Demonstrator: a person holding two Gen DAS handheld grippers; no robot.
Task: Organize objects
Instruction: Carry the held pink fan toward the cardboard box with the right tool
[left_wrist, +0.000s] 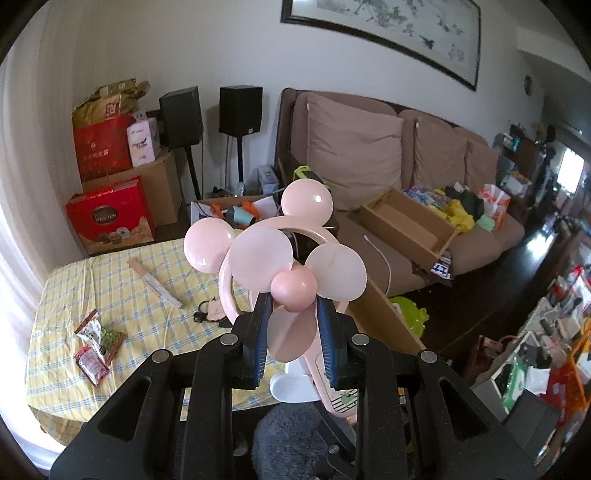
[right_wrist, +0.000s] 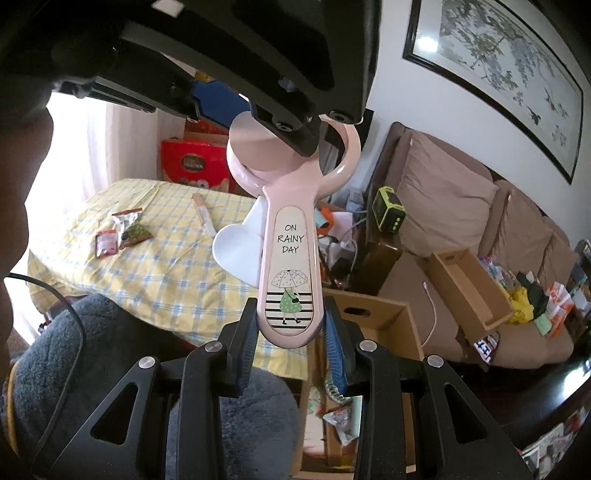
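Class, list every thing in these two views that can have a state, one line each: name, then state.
pink hand fan: lifted off the table, held at both ends
left tongs: shut on the fan's head, at the blades
right tongs: shut on the handle's lower end
cardboard box on the sofa: open, looks empty
snack packets: lying on the checked tablecloth

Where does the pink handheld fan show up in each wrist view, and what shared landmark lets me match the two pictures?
Left wrist view: the pink handheld fan fills the centre, blades facing the camera, clamped in the left claw.
Right wrist view: it runs up the centre, its "ON RAINY DAY" handle gripped at the bottom end by the right claw.
Shared landmark: the yellow checked tablecloth with snack packets, left of the fan in both.
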